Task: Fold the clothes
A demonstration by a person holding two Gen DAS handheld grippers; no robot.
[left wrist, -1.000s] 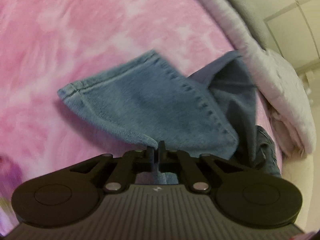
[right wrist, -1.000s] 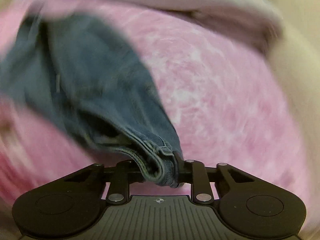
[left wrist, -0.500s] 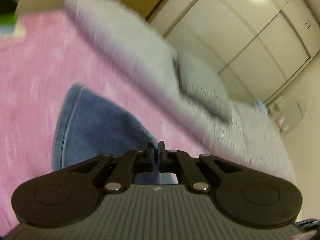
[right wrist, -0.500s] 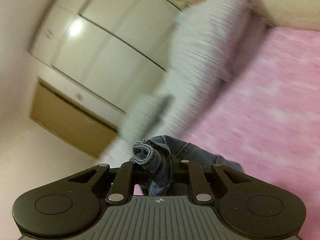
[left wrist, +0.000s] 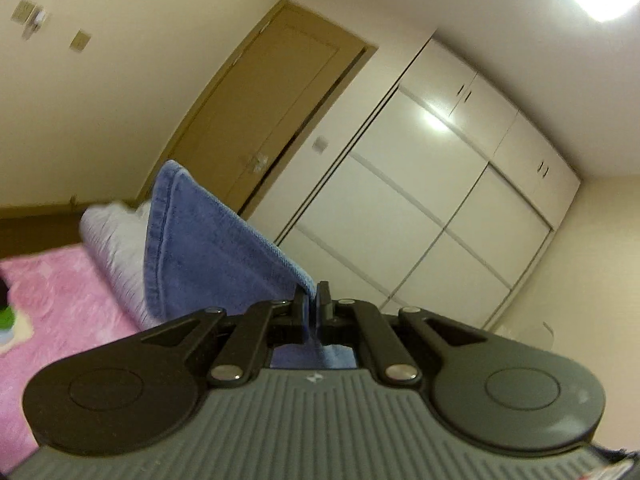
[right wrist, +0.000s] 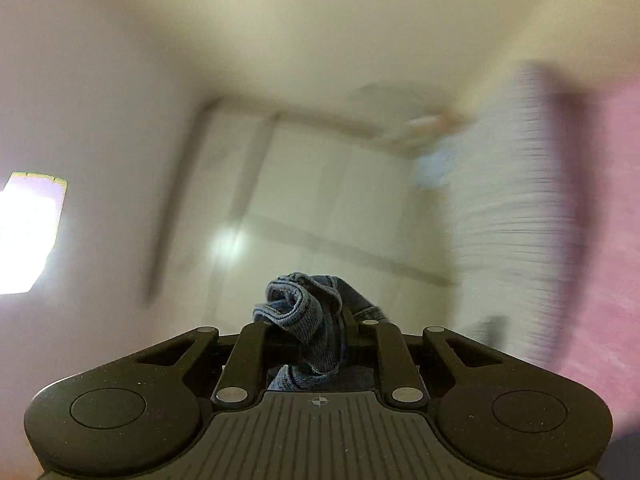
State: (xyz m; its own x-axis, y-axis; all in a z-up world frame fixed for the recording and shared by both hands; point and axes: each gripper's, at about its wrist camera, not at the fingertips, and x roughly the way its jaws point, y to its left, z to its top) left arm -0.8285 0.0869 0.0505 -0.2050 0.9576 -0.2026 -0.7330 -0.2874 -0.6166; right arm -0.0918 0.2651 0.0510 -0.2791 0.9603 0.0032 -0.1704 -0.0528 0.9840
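Left gripper was clamped on a thin edge of the jeans; the denim hung off to its left, lifted above the pink bedspread and in front of the grey blanket. Right gripper pinched a bunched wad of jeans. Right view was blurred, probably showing the wardrobe.

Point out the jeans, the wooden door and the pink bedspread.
jeans point(left wrist: 208, 256): left wrist view, flat denim panel beside the stitched hem.
wooden door point(left wrist: 272, 108): left wrist view, middle of the panel.
pink bedspread point(left wrist: 60, 312): left wrist view, bare surface, lower left.
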